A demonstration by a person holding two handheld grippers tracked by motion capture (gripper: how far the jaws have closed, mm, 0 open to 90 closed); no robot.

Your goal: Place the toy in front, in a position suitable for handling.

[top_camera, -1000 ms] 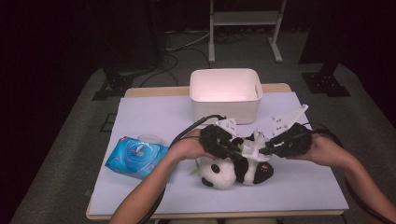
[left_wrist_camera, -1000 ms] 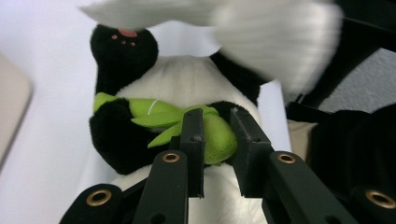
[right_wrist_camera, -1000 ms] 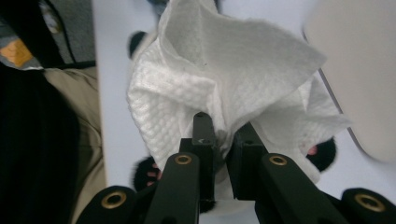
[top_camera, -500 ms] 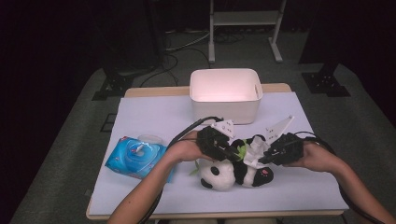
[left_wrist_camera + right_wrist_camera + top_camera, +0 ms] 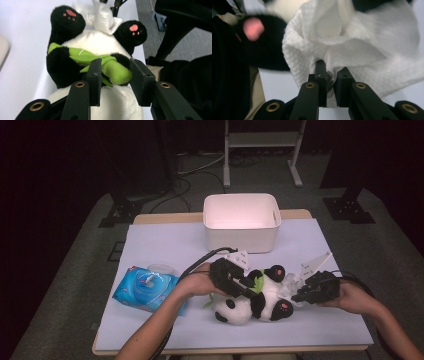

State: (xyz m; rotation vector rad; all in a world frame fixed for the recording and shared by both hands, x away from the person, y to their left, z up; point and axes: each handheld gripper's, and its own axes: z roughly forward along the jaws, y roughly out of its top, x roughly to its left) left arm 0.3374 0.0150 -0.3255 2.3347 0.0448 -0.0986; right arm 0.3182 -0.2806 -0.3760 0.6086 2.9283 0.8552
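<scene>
A black and white panda plush (image 5: pixel 235 307) lies on its back on the pale mat, holding a green cloth leaf (image 5: pixel 115 71). My left gripper (image 5: pixel 248 289) hovers over its belly. In the left gripper view, my left gripper (image 5: pixel 116 62) has the leaf between its jaws, which have just been opening; the leaf looks puffy and unsqueezed. My right gripper (image 5: pixel 296 297) is at the panda's feet, shut on a white wipe (image 5: pixel 292 282). In the right gripper view, my right gripper (image 5: pixel 331 68) pinches the bunched wipe (image 5: pixel 352 45) next to a black foot with a pink sole (image 5: pixel 259 40).
A white bin (image 5: pixel 240 237) stands behind the panda at the middle back of the table. A blue packet of wet wipes (image 5: pixel 145 287) lies to the left of my left hand. The table's front edge runs just below the panda.
My right gripper has come down and towards the front with the wipe, from above the panda's feet to right at them. The left hand has stayed over the belly.
</scene>
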